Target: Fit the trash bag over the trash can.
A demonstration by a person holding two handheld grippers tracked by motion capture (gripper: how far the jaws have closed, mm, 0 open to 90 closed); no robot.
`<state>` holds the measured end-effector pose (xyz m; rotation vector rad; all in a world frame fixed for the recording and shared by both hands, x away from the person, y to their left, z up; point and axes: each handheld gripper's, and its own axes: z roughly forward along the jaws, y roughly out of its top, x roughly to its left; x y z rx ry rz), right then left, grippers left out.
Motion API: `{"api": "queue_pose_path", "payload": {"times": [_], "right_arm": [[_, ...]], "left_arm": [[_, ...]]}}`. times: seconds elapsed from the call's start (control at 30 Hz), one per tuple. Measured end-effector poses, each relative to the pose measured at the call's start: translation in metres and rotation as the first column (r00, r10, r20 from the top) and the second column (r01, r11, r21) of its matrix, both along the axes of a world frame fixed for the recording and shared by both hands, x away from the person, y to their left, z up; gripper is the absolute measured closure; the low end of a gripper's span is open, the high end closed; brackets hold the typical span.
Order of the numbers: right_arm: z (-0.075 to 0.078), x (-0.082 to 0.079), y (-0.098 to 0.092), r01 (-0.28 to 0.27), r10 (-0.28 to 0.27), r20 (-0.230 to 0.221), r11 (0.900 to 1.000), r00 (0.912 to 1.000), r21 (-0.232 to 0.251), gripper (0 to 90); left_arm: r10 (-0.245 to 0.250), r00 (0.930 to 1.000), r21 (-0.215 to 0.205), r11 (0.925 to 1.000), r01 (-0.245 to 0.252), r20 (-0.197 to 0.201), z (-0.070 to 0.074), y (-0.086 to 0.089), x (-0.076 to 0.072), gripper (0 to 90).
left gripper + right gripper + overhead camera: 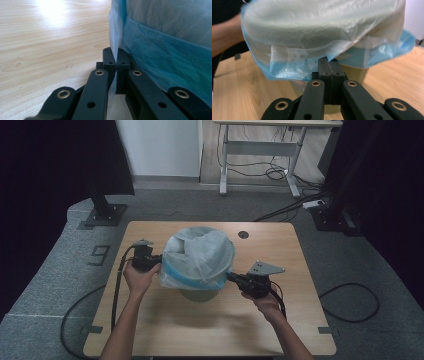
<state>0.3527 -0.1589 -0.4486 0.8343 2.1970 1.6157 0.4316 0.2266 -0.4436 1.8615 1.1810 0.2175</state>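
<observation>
A translucent blue-tinted plastic bag [200, 255] drapes over a small pale bin [199, 295] at the middle of the wooden table [200, 330]. My left gripper [159, 262] is at the bag's left side, its jaws shut with a fold of the bag's film [162, 50] pinched between them; my left gripper [116, 62] sits just above the tabletop [50, 37]. My right gripper [231, 276] reaches in from the right. In the right gripper view my right gripper [329, 63] is shut on the bag's lower hem [312, 37], with the bin's wall [355, 72] behind it.
A round cable hole [243, 234] sits in the table's far side. Black stand bases [102, 215] rest on the carpet left and right. Cables [350, 302] trail on the floor. A white desk frame [260, 150] stands at the back. A forearm [224, 40] appears beyond the bag.
</observation>
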Motion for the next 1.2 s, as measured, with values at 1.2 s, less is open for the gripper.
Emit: {"api": "queue_pose_path", "payload": {"times": [1.2], "right_arm": [[-0.092,0.026,0.0,0.114,-0.166,-0.169,0.953,0.9715,-0.28,89.0]], "left_arm": [[-0.032,0.993,0.03,0.9989,0.035,-0.114,-0.036,-0.001,0.0,88.4]]}}
